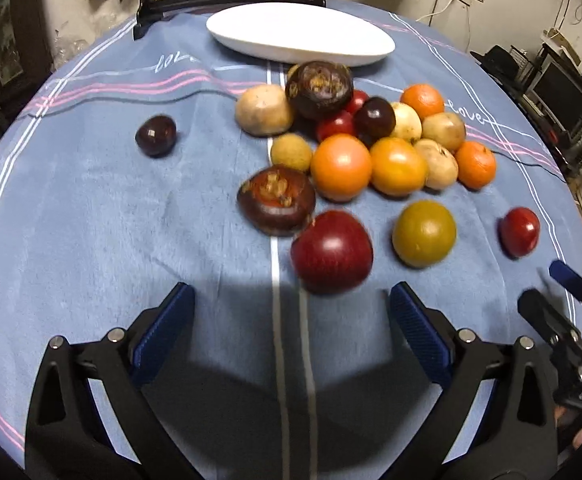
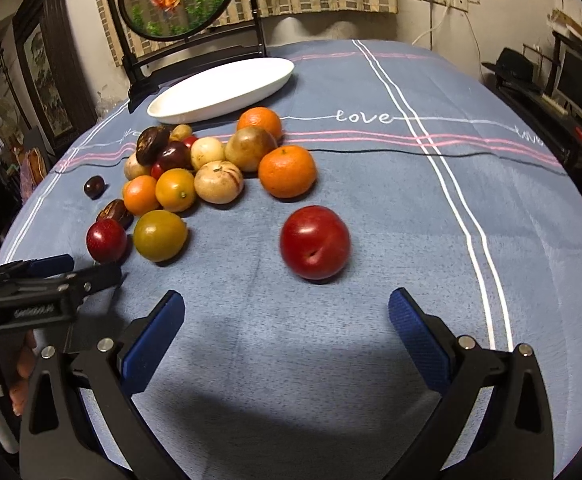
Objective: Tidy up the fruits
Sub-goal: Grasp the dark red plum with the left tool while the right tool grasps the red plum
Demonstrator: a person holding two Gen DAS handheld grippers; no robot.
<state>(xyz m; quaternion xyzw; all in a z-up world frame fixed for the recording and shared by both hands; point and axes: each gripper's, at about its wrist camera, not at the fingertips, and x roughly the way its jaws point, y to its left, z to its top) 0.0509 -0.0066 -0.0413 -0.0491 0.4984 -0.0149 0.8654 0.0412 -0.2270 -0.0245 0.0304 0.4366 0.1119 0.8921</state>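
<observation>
Nothing has been sorted yet: the white oval dish [image 1: 299,36] at the far side of the blue tablecloth [image 1: 91,220] holds no fruit, and the pile of fruit [image 1: 371,148] lies on the cloth just in front of it. The step in hand looks like the approach for a first pick. The left gripper [image 1: 291,320] hovers with its jaws spread wide and holding nothing, the dark red plum [image 1: 332,251] lying just beyond its fingertips, slightly right of centre. The right gripper [image 2: 287,324] is likewise wide open and empty, lined up behind the lone red plum [image 2: 315,242], which sits well apart from the pile. Either plum probably calls for a short forward reach until the pads straddle it, then a gentle squeeze, since round fruit may roll. The red plum is near-spherical with no clear long axis; its crease faces the right camera. The dish's long axis runs left to right across the left view.
</observation>
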